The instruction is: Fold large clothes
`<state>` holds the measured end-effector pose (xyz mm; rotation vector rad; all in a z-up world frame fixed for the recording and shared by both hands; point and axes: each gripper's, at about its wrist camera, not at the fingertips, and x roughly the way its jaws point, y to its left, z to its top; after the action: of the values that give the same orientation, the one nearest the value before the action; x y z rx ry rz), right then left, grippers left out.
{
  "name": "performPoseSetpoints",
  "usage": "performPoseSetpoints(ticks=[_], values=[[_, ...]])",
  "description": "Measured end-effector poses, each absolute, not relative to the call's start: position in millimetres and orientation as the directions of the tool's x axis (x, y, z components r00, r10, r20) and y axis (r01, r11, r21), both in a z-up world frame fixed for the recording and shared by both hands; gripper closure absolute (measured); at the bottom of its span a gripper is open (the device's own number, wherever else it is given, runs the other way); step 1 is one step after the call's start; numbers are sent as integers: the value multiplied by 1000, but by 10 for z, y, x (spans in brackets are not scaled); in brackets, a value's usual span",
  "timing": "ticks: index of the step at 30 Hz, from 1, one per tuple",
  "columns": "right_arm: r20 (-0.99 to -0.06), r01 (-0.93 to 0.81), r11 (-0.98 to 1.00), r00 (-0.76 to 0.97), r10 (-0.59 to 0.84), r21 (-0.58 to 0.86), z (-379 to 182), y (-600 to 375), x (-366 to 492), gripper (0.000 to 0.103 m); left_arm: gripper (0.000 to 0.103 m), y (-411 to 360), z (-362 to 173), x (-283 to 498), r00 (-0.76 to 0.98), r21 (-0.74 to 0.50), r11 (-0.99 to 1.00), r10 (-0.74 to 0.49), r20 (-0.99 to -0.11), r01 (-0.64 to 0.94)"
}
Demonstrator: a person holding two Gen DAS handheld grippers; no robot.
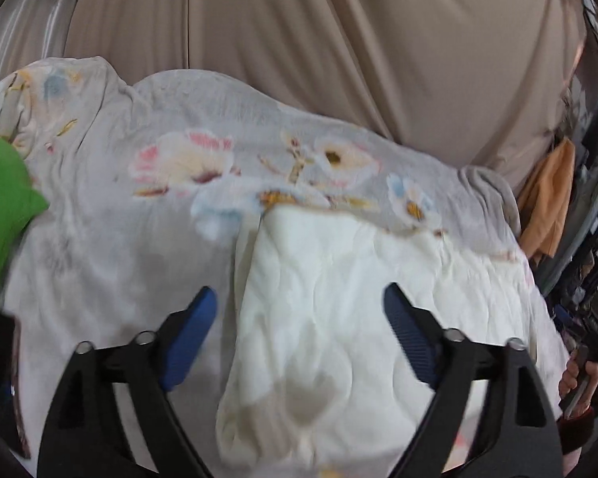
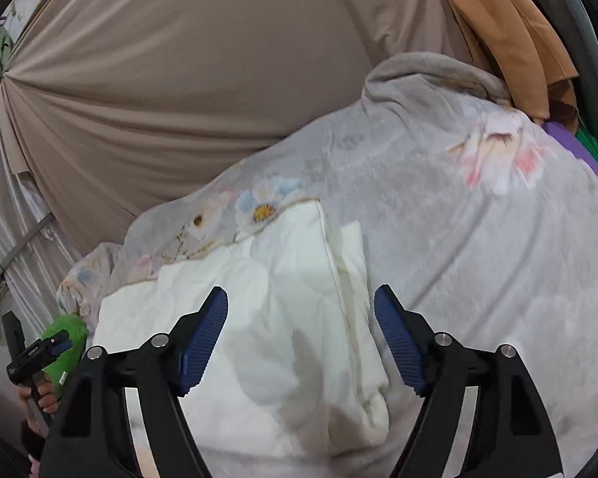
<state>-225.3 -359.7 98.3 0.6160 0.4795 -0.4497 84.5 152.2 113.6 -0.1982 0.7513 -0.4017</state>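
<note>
A folded cream quilted garment (image 1: 339, 318) lies on a grey floral blanket (image 1: 139, 199) that covers the bed. My left gripper (image 1: 299, 298) is open and empty, hovering above the garment's left folded edge. In the right wrist view the same cream garment (image 2: 267, 318) lies below my right gripper (image 2: 301, 298), which is open and empty above its right edge. The grey floral blanket (image 2: 478, 239) spreads to the right. The left gripper (image 2: 40, 354), held by a hand, shows at the lower left of the right wrist view.
A beige curtain (image 1: 339, 59) hangs behind the bed. A green cloth (image 1: 0, 207) lies at the left edge. An orange cloth (image 1: 550, 207) hangs at the right, also in the right wrist view (image 2: 510, 40). Silver fabric (image 2: 4, 219) hangs at the left.
</note>
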Motion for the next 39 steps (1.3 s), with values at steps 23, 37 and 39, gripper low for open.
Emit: performPoseSetpoints(ticks=[23, 37, 39], values=[[-787, 637, 732, 570, -236, 242, 11, -4379, -483, 97, 88, 820, 93, 2215, 575, -153, 967, -245, -781, 206], [-773, 658, 728, 559, -298, 195, 225, -4319, -540, 72, 68, 847, 449, 1884, 701, -35, 985, -144, -698, 168], [-688, 686, 704, 602, -404, 187, 513, -4183, -785, 59, 66, 855, 743, 1618, 745, -21, 980, -165, -647, 199]])
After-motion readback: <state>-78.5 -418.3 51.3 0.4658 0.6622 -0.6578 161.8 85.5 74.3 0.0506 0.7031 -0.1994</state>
